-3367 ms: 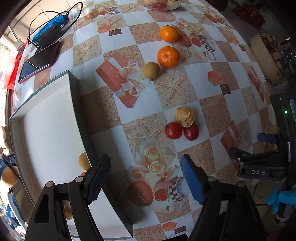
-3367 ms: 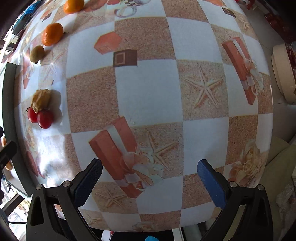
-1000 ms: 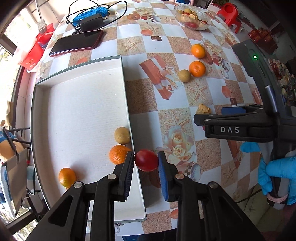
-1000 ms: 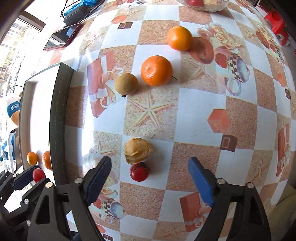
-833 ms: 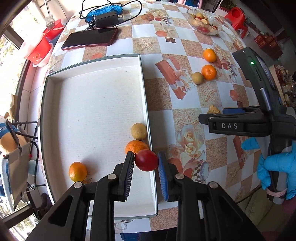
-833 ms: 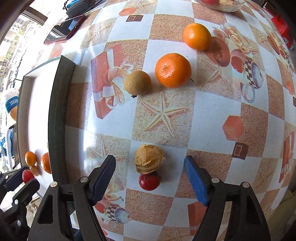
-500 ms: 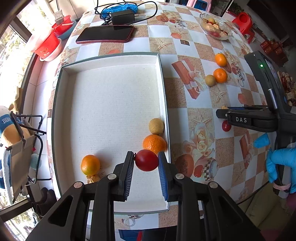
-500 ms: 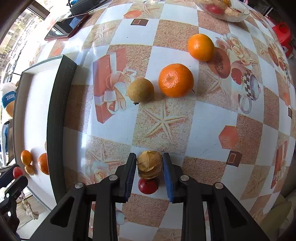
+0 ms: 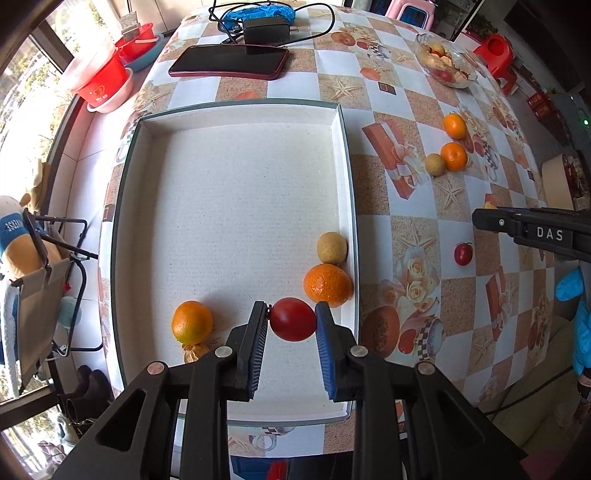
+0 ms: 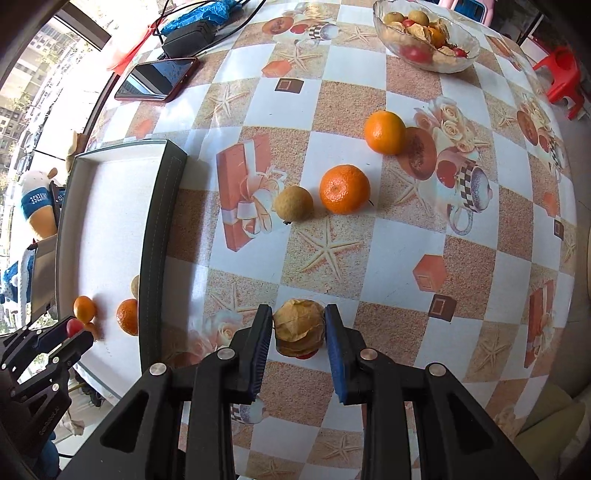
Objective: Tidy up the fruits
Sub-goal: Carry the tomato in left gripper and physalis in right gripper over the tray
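Observation:
My left gripper (image 9: 291, 314) is shut on a red tomato (image 9: 293, 320) over the near end of the white tray (image 9: 236, 108). Below it in the tray lie two oranges (image 9: 192, 321) (image 9: 327, 285), a tan round fruit (image 9: 332, 247) and a small husked fruit (image 9: 194, 352). My right gripper (image 10: 298, 317) is shut on a papery husked fruit (image 10: 299, 326), held just above the table. A second red tomato (image 10: 304, 355) peeks out beneath it. Two oranges (image 10: 384, 132) (image 10: 344, 189) and a tan fruit (image 10: 293, 204) lie farther off on the tablecloth.
A glass bowl of fruit (image 10: 424, 33) stands at the far side of the table. A phone (image 9: 229, 66) and a charger with cable (image 9: 266, 29) lie beyond the tray. Red tubs (image 9: 99, 79) sit off the table's left edge. A blue-gloved hand (image 9: 580, 314) holds the right gripper.
My right gripper has shut on the husked fruit and lifted it off the tomato beside it. My left gripper has carried its tomato from the tray's right rim to over the tray.

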Demonstrator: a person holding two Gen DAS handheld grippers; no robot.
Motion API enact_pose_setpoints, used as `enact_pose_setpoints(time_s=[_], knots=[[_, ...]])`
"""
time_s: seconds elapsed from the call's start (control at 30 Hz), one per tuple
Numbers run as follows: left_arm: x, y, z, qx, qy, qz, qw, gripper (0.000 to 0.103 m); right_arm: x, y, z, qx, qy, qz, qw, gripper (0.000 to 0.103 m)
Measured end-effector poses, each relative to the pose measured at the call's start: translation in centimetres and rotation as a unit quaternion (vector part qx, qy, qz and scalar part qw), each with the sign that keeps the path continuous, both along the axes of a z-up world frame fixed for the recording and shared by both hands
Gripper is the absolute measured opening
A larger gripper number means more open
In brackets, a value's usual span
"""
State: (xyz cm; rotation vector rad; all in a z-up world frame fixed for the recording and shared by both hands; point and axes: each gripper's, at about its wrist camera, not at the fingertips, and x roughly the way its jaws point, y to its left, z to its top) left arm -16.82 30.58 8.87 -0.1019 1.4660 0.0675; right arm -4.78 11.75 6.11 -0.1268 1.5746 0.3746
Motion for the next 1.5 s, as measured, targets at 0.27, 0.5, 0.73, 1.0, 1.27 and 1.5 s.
enact_pose_setpoints(time_s=[0.27, 0.5, 0.73, 1.0, 1.27, 1.5], knots=[[-0.4, 1.7, 0.8, -0.004, -0.016, 0.024, 0.9996, 0.029, -0.4, 2.0, 1.6, 0.014, -0.009, 0.027, 1.000, 0.031], [-1.1, 3.5, 1.2, -0.004, -0.025, 0.046, 0.9986, 0.029, -2.2, 5.5, 1.5, 0.019, -0.012, 0.068, 0.997, 0.031], [-2.1, 5.2, 1.4, -0.006, -0.032, 0.070, 0.9970, 0.029, -3.5, 9.2, 1.7, 0.022, -0.013, 0.111, 0.993, 0.031], [-3.1, 6.7, 1.4, -0.006, -0.038, 0.092, 0.9950, 0.029, -4.8, 12.6, 2.1, 0.021, -0.012, 0.154, 0.988, 0.031], [-3.8, 7.6, 1.5, -0.007, -0.045, 0.110, 0.9929, 0.029, -6.0, 15.4, 2.3, 0.016, -0.009, 0.194, 0.981, 0.031], [-4.2, 7.7, 1.5, -0.008, -0.049, 0.116, 0.9921, 0.029, -6.9, 17.4, 2.0, 0.004, -0.005, 0.227, 0.974, 0.031]])
